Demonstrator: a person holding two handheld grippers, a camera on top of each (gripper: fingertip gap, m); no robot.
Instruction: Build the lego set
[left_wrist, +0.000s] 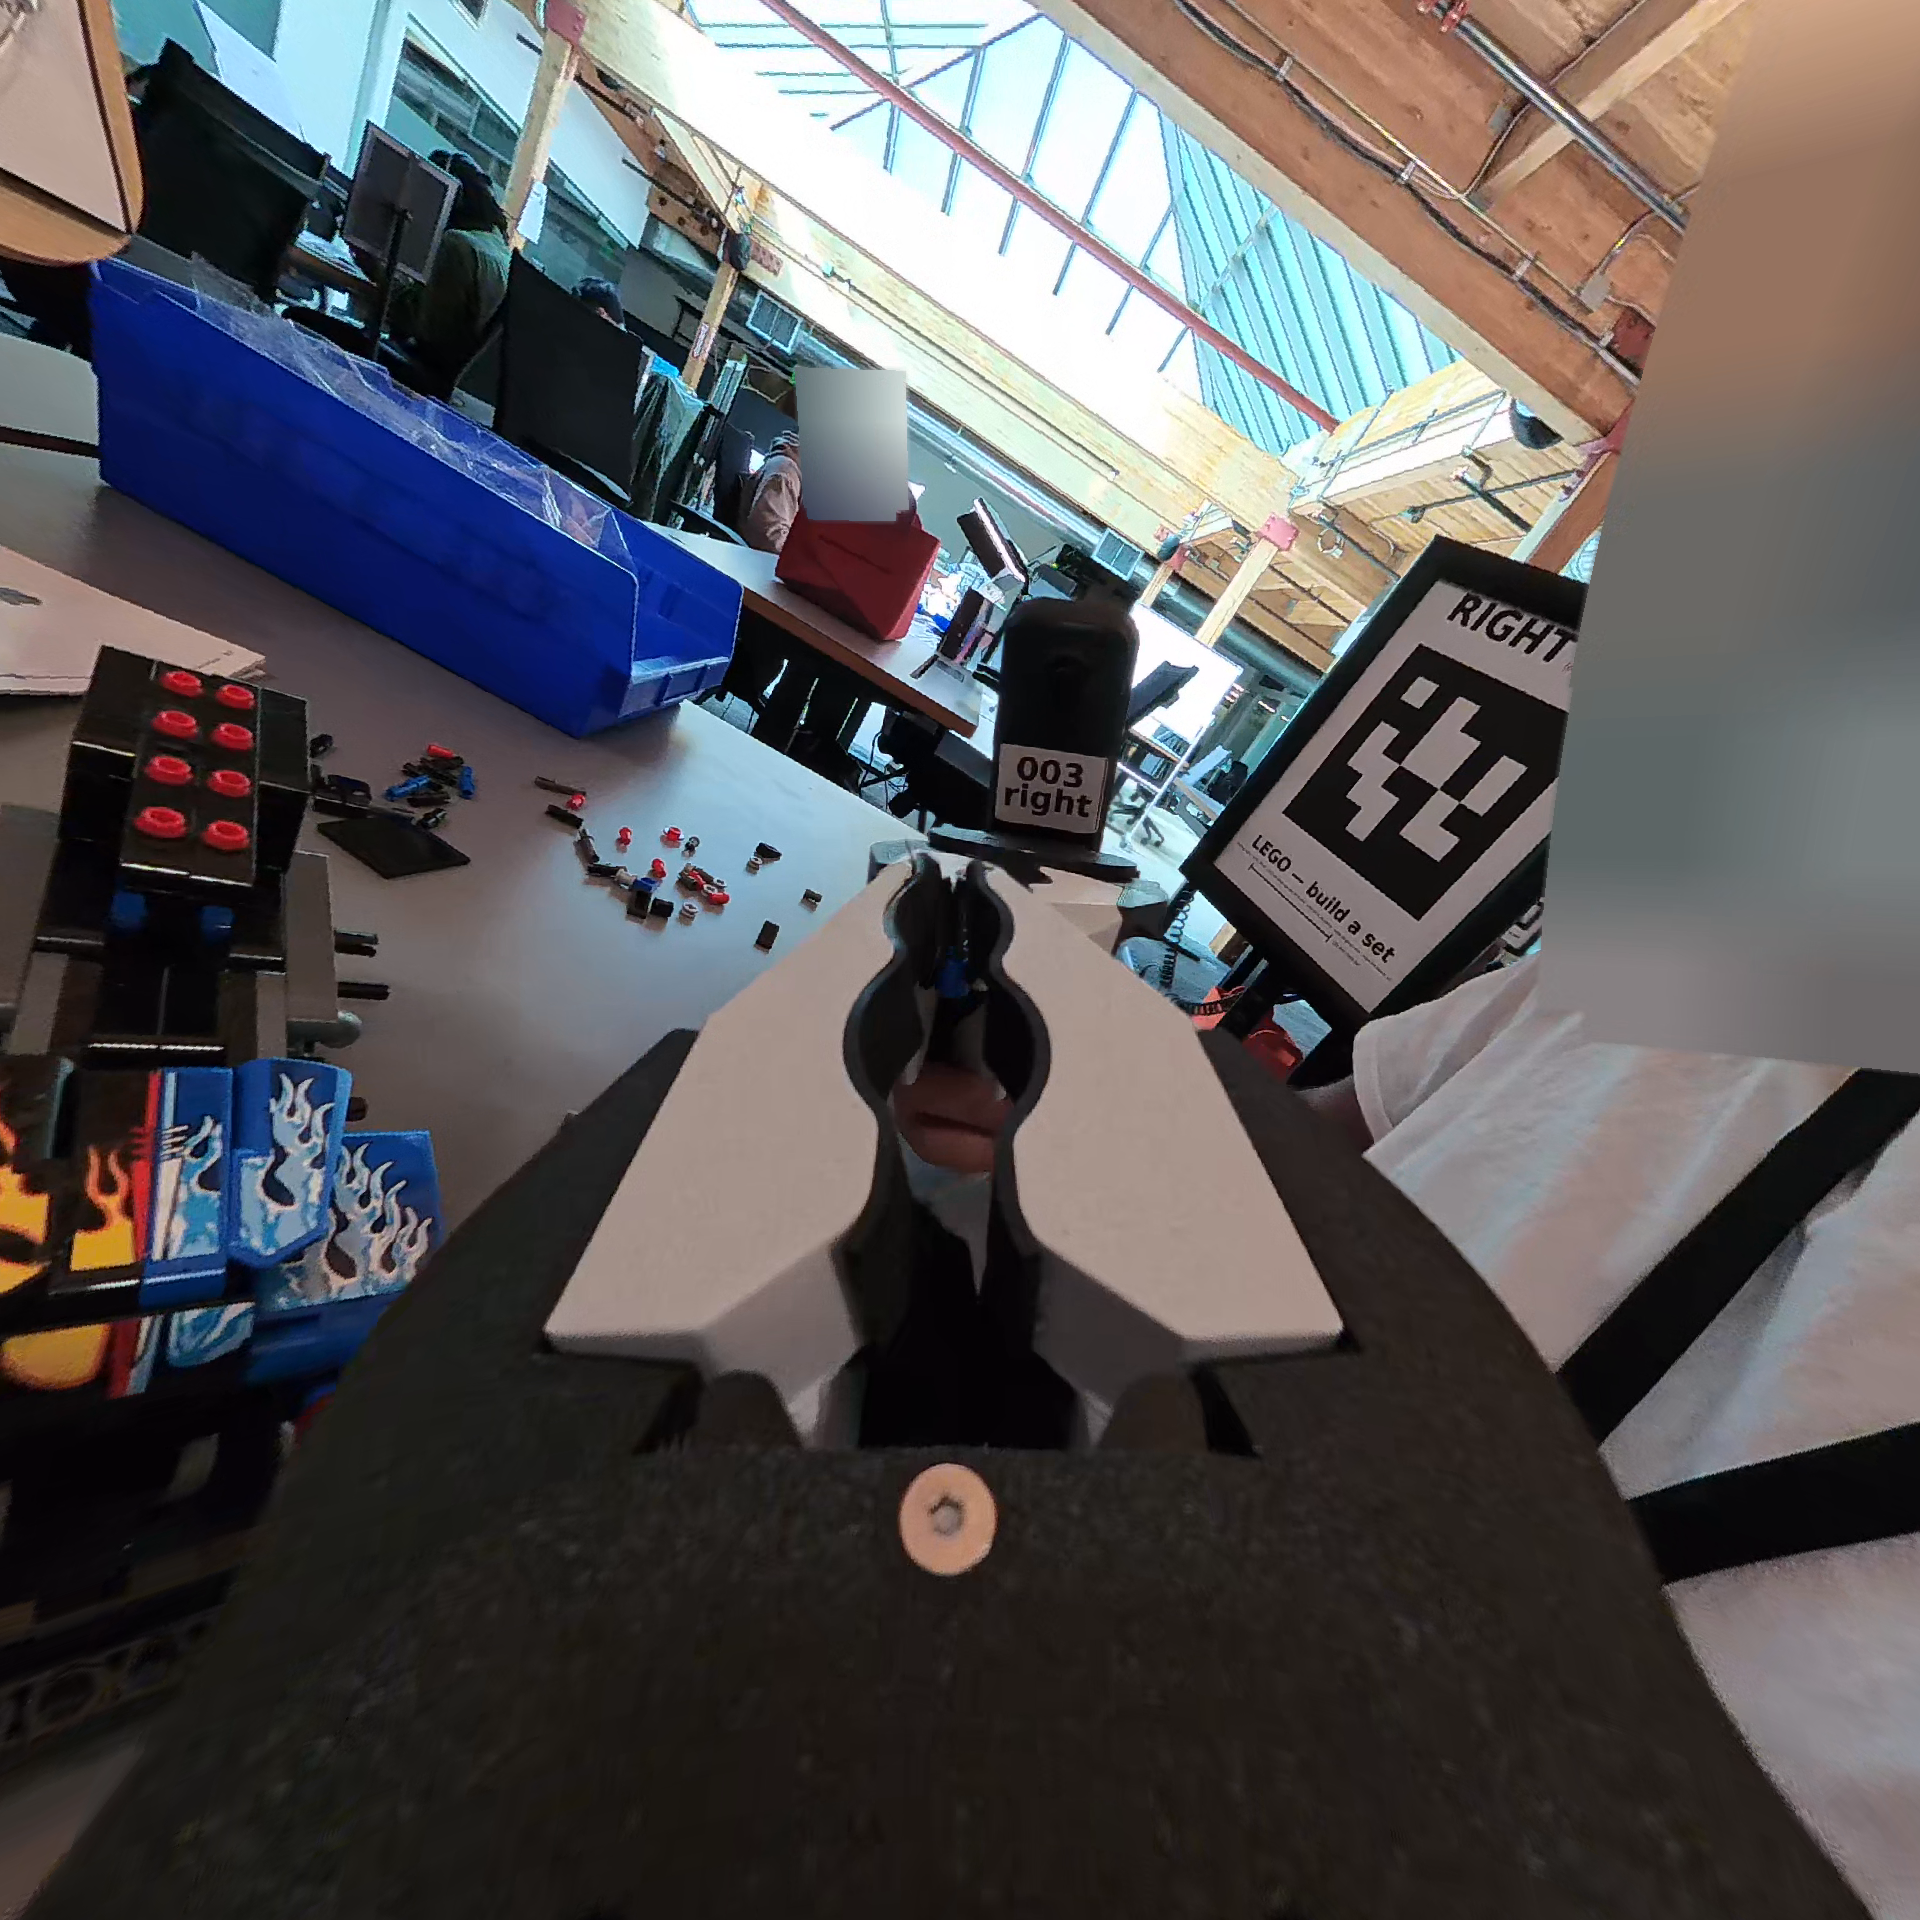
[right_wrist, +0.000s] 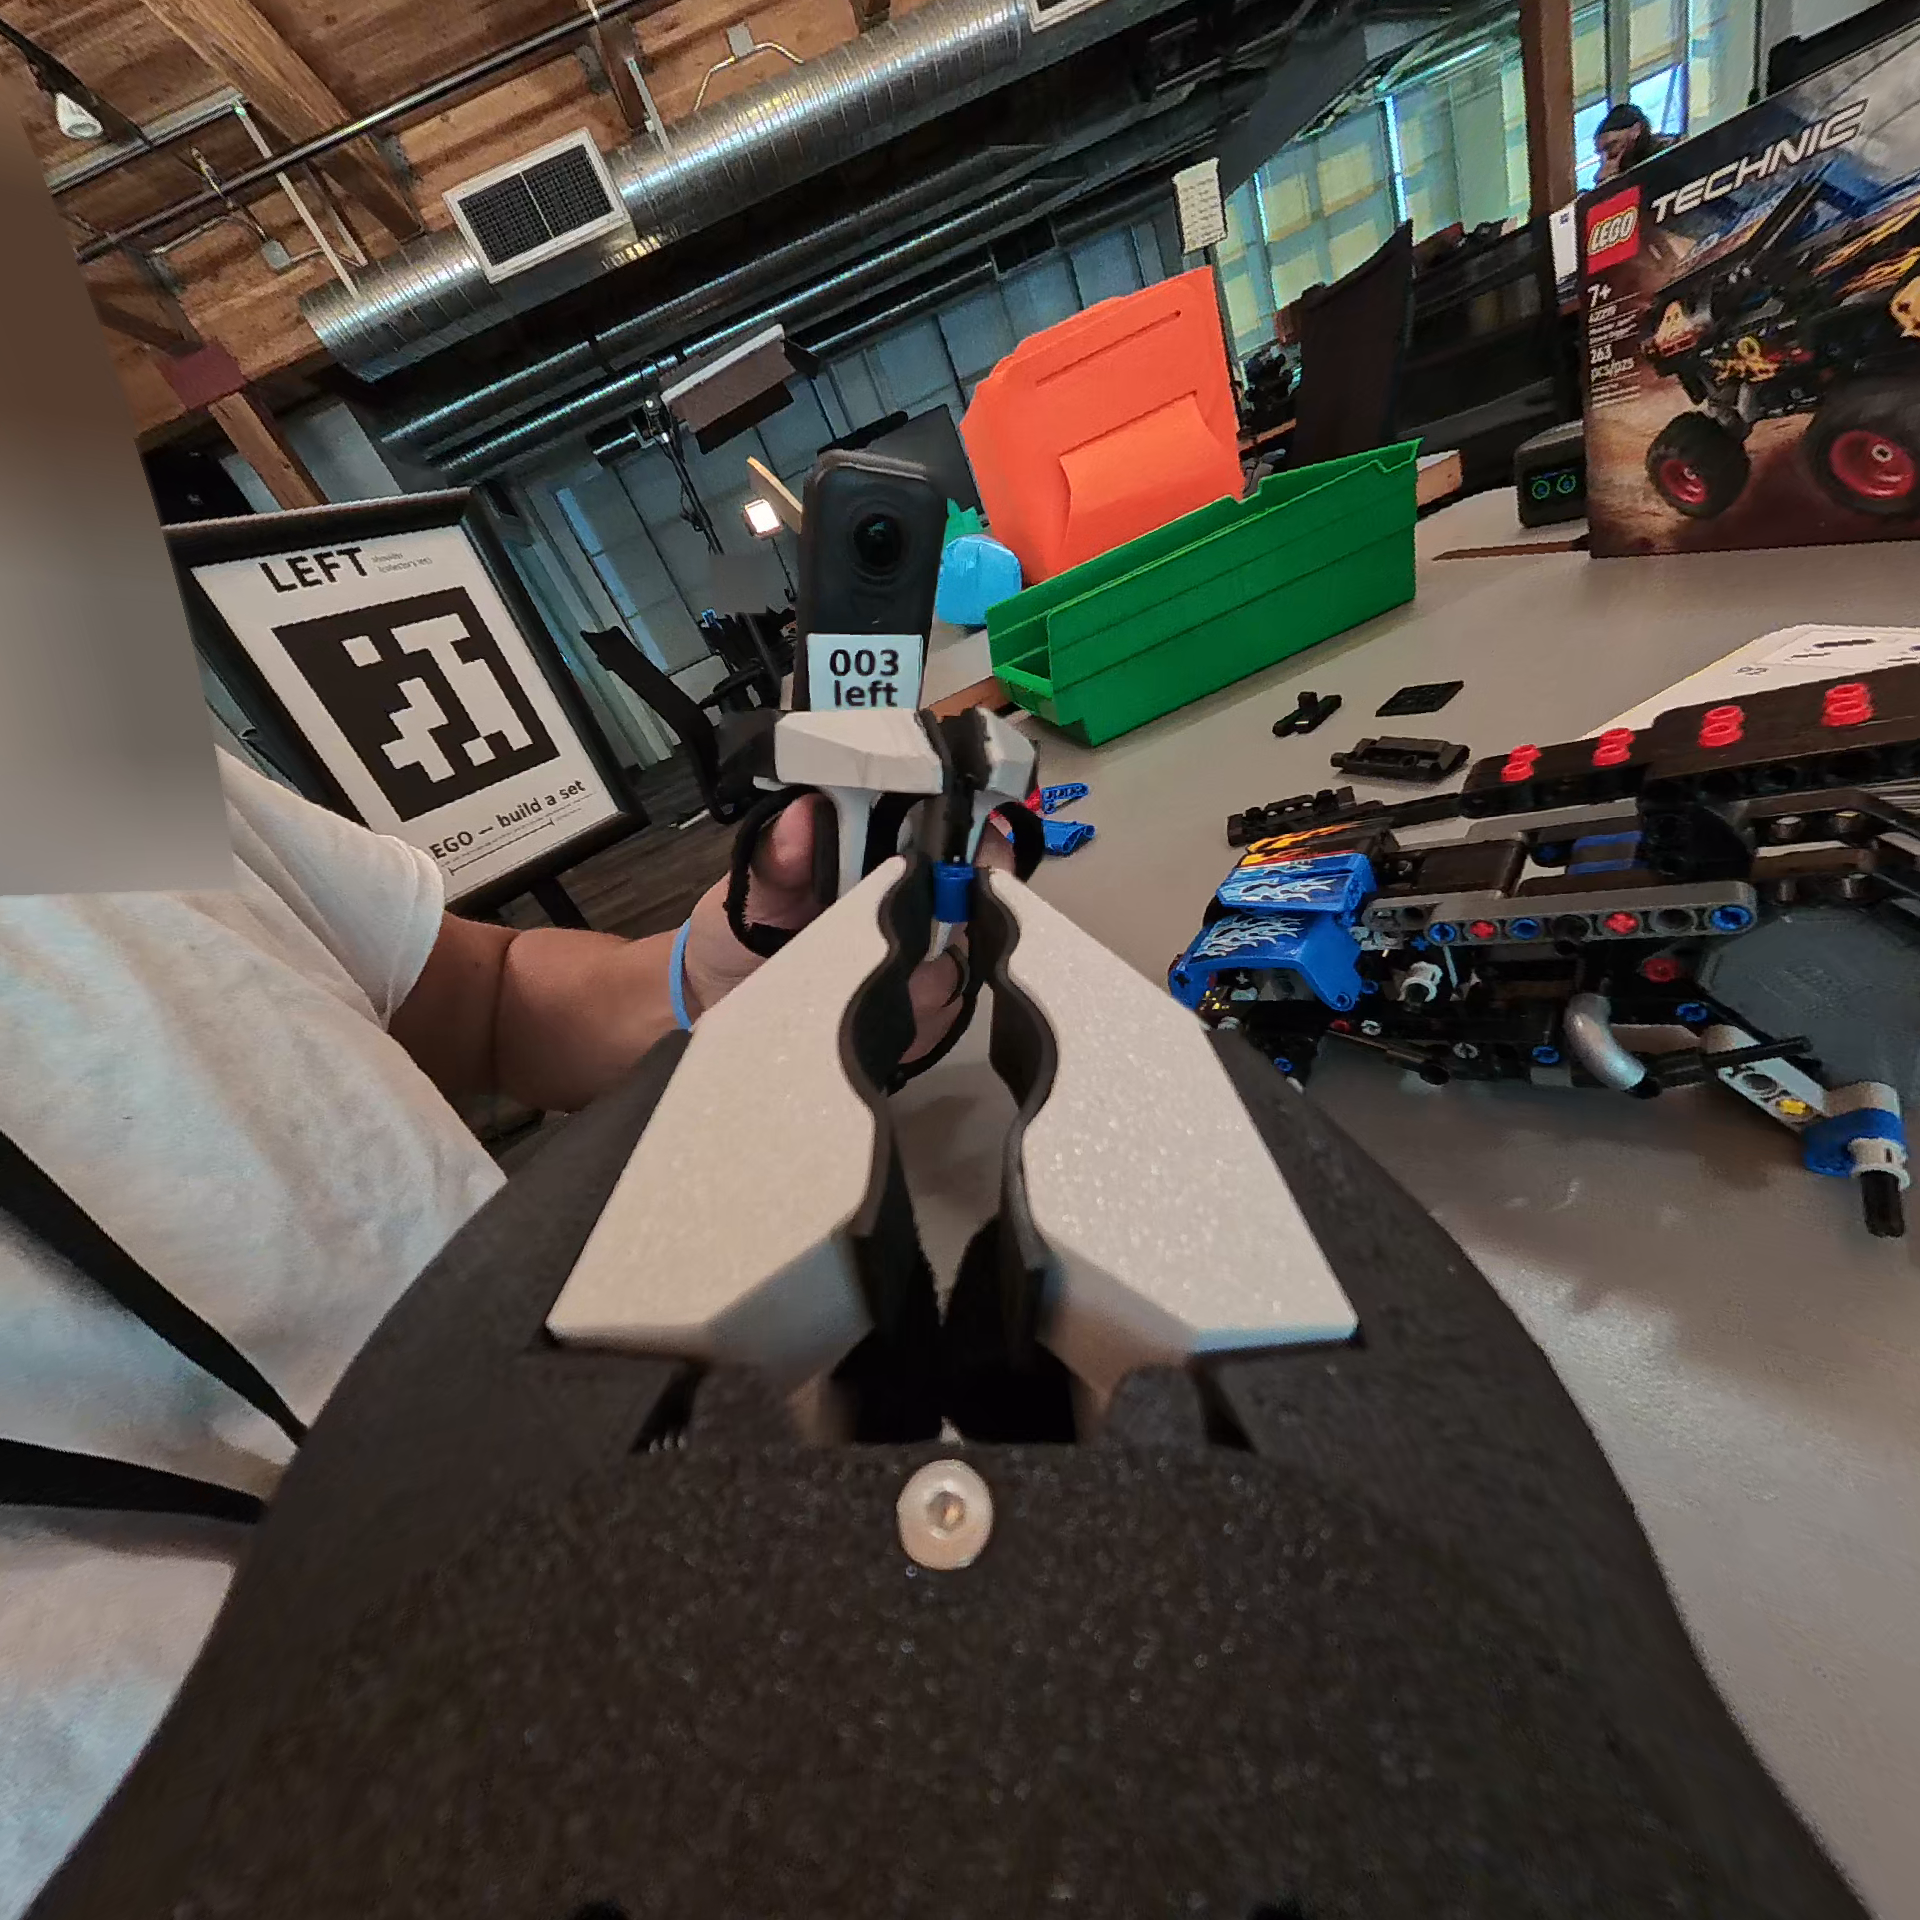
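Right gripper (right_wrist: 951, 883) and left gripper (left_wrist: 951, 883) meet tip to tip above the table (right_wrist: 1558, 1299), each clamped on one small blue connector piece (right_wrist: 951, 891). Beyond lies the partly built truck model (right_wrist: 1558, 914), then loose parts (left_wrist: 655, 862).

The grippers' fingers (right_wrist: 1164, 1122) are pale grey with black wavy pads, on black bodies. Between them sits a small blue piece (right_wrist: 951, 891), perhaps with a black end. The model truck (right_wrist: 1558, 914) at three o'clock is black with red studs and blue panels bearing white flames. The bin (right_wrist: 1226, 603) at one o'clock is green.
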